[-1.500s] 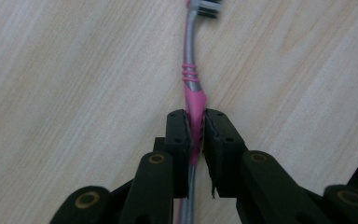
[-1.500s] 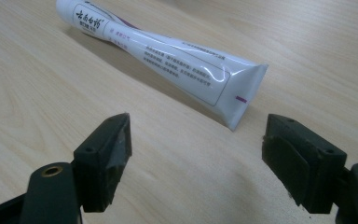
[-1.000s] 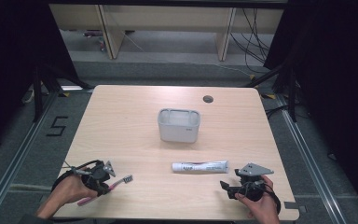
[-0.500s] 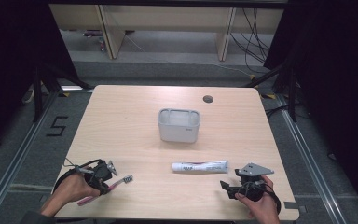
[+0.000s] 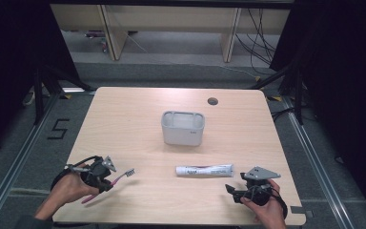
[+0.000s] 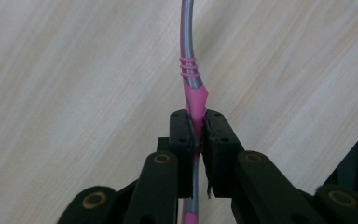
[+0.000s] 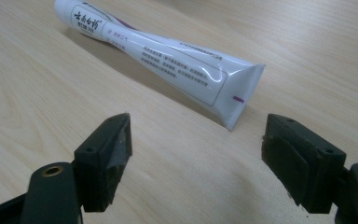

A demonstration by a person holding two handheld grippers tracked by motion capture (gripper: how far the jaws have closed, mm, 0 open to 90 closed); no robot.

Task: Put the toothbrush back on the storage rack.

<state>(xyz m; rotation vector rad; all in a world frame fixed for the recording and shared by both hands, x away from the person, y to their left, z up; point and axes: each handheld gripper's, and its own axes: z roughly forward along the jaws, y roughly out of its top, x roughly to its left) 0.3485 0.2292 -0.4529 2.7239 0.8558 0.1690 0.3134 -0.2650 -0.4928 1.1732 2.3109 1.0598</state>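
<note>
Jaws of the left gripper are clamping the pink part of the toothbrush handle, pads pressing on both sides, with the grey neck curving away ahead of them over the wooden table; from the high view that gripper is sitting near the table's front left corner, the bristle head pointing toward the middle and the handle's tail sticking out behind the hand. Across the table, the right gripper is standing with its jaws wide apart and nothing between them, facing the crimped end of the toothpaste tube, which is lying flat just beyond the tips; in the high view the tube is resting between the two hands, in front of the white holder at mid-table. The step in hand looks like carrying the brush to that holder, so the grip is worth keeping firm: the hold is narrow and off the brush's middle, and the brush may be pivoting if swung fast. Lifting first, then tilting the brush toward upright above one compartment before lowering, seems the safer course. For the tube, closing across its flat width nearer the middle would likely be steadier than pinching the thin crimp.
</note>
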